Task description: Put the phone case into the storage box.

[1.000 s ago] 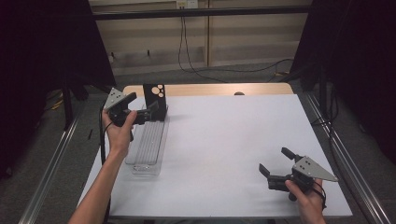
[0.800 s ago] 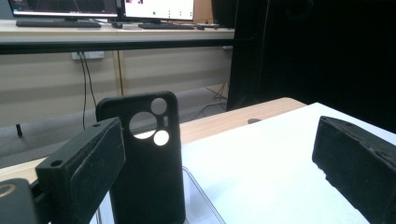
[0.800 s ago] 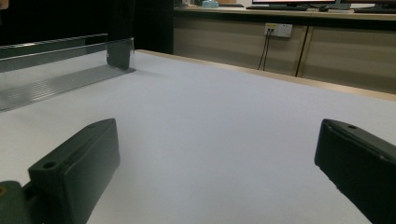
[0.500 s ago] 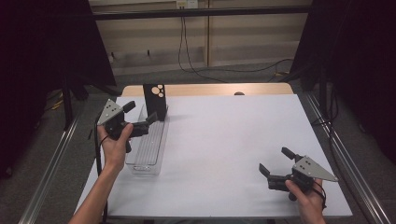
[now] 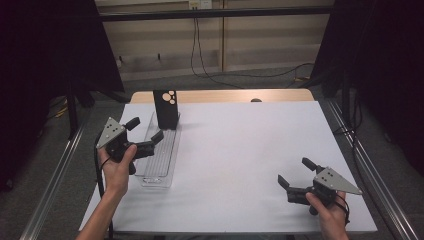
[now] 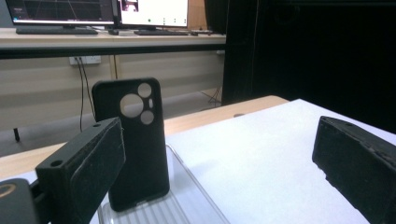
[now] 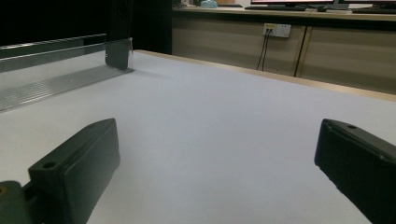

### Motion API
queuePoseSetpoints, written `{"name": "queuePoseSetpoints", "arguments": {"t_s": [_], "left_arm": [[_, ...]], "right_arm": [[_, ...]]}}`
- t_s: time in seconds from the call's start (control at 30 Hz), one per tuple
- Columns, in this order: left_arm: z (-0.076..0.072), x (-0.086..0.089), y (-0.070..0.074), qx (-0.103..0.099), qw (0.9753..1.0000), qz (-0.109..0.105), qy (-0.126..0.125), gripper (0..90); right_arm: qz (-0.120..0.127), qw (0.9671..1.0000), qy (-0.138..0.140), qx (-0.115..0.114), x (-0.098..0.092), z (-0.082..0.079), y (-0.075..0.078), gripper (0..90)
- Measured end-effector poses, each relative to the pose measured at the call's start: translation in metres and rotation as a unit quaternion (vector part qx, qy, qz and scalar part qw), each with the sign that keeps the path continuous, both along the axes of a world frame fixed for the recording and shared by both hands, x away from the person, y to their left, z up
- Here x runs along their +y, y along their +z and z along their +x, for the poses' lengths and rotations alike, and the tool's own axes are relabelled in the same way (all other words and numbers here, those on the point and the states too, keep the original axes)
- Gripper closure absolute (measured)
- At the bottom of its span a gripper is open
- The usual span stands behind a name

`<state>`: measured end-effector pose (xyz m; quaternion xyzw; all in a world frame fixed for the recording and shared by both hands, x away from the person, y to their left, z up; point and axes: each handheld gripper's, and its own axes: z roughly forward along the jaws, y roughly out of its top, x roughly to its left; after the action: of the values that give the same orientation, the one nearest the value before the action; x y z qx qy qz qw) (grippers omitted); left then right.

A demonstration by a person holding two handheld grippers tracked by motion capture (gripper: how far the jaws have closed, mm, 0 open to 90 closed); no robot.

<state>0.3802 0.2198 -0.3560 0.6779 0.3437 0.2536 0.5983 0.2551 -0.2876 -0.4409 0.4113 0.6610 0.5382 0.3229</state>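
A black phone case point(image 5: 166, 109) with round camera cutouts stands upright at the far end of a clear ribbed tray point(image 5: 161, 160) on the left of the white table. My left gripper point(image 5: 146, 128) hangs open just short of the case, over the tray's left side, holding nothing. From the left gripper view the case point(image 6: 133, 140) rises past the left jaw, with the tray point(image 6: 187, 196) below and the gripper point(image 6: 219, 158) wide open. My right gripper point(image 5: 294, 171) rests open near the front right corner, far from the case point(image 7: 117, 55); its jaws point(image 7: 215, 158) are empty.
The white table top point(image 5: 240, 145) has a wooden strip point(image 5: 225, 95) along its far edge. Metal rails point(image 5: 370, 165) run down both sides. Dark curtains flank the table. Cables hang on the wall behind.
My left gripper has drawn back from the phone case toward the person, staying open. The case stays upright in the tray. The right gripper has not moved.
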Motion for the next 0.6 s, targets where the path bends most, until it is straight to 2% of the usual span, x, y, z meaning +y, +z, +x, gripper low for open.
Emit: {"name": "queuePoseSetpoints", "arguments": {"t_s": [0.07,0.13,0.3,0.37,0.6], "left_arm": [[-0.005,0.001,-0.001,0.0,1.0,0.008,0.0,2.5],[-0.01,0.003,-0.001,-0.006,0.9999,0.009,0.003,2.5],[-0.024,0.005,-0.004,-0.004,0.9999,0.008,0.006,2.5],[-0.028,0.007,-0.009,-0.006,1.0,0.005,-0.002,2.5],[-0.039,0.011,-0.024,0.004,0.9998,0.015,0.014,2.6]], "right_arm": [[0.0,1.0,0.0,0.0,0.0,0.0,0.0,0.0],[0.0,1.0,0.0,0.0,0.0,0.0,0.0,0.0],[0.001,1.0,-0.003,0.001,0.0,0.0,0.0,0.0],[0.002,1.0,-0.003,0.0,0.0,0.0,0.0,0.0],[0.003,1.0,-0.003,0.0,0.0,0.0,0.0,0.0]]}}
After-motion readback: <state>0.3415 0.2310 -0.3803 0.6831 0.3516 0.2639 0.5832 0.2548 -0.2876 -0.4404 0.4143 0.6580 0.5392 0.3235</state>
